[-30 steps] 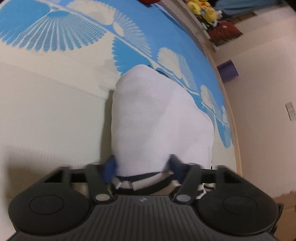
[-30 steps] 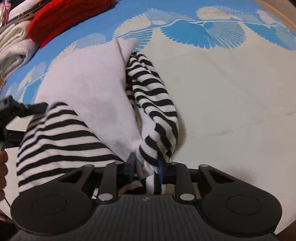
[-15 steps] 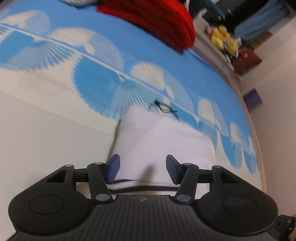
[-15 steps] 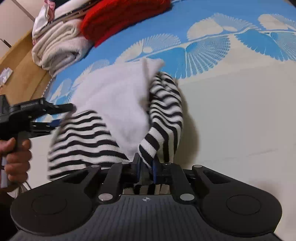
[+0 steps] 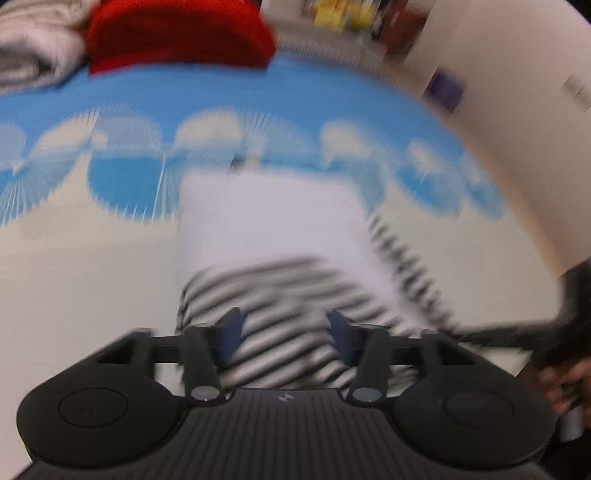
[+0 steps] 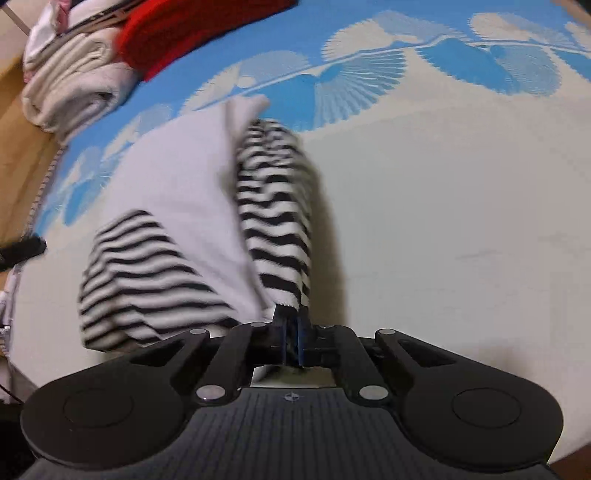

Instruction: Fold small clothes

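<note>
A small white garment with black-and-white striped sleeves [image 6: 177, 206] lies on the cream and blue mat, partly folded, a striped part laid over the white body. My right gripper [image 6: 292, 332] is shut on the edge of the right striped sleeve [image 6: 275, 221], low over the mat. In the blurred left wrist view the garment [image 5: 273, 229] lies just ahead of my left gripper [image 5: 282, 328], which is open and empty above the striped part [image 5: 280, 291]. The right gripper and hand show at that view's right edge [image 5: 554, 339].
A red knitted item [image 6: 192, 29] and folded cream towels [image 6: 70, 85] lie at the mat's far side; both also show in the left wrist view, the red item [image 5: 177, 33] at top. Wooden floor [image 6: 14, 122] borders the mat on the left.
My left gripper let go of the garment and pulled back and up; its view now takes in the whole garment. My right gripper stays shut on the sleeve, drawn nearer to me.
</note>
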Motion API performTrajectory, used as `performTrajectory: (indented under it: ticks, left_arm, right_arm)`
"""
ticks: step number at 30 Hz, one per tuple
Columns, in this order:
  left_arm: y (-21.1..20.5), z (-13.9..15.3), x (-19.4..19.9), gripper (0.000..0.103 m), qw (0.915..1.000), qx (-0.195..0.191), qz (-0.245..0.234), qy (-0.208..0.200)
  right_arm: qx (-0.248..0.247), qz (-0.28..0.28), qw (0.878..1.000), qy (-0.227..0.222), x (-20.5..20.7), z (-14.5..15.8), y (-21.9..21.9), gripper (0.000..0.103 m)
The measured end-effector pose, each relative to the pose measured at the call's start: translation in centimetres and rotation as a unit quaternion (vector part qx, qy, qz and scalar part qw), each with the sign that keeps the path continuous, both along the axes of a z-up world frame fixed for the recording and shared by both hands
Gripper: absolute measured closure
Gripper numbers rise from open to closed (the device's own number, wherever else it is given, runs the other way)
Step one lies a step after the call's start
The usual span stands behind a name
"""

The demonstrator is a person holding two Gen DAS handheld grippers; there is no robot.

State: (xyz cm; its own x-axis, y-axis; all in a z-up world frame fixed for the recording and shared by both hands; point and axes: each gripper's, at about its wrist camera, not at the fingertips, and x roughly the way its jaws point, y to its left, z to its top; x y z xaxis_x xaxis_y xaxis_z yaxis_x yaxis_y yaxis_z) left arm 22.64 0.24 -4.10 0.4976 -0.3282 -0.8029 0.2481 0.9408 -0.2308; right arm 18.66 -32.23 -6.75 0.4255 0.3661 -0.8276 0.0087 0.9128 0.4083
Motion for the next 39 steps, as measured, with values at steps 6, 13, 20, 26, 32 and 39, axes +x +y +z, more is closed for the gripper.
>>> performTrajectory:
  ticks: [6, 13, 20, 26, 32, 39]
  left_arm:
    - [0.0, -1.2, 0.1, 0.068, 0.9998, 0.016, -0.002, 0.009]
    - [-1.7, -3.7, 0.3, 0.067, 0.9922, 0.113, 0.002, 0.051]
    - [-1.5, -1.1, 1.0, 0.066, 0.9898, 0.097, 0.102, 0.021]
    - [0.1, 0.4, 2.3, 0.066, 0.9795, 0.099, 0.175, -0.002]
    - [1.0, 1.1, 3.0, 0.064, 0.9796, 0.101, 0.173, -0.012]
    - [1.1, 1.0, 3.4, 0.064, 0.9816, 0.090, 0.168, -0.010]
  right_arm:
    - [0.023, -0.004, 0.998, -0.051, -0.4, 1.7, -0.8, 0.091]
    - [0.043, -0.066, 0.988, -0.136, 0.7, 3.6, -1.7, 0.064]
    - [0.046, -0.081, 0.983, -0.158, 4.5, 2.8, -0.2, 0.058]
    - [0.028, -0.075, 0.986, -0.149, 8.1, 1.2, 2.6, 0.049]
    - [0.016, -0.056, 0.988, -0.146, 10.6, -0.3, 5.5, 0.045]
    - [0.008, -0.041, 0.987, -0.156, 11.4, -0.6, 7.3, 0.065]
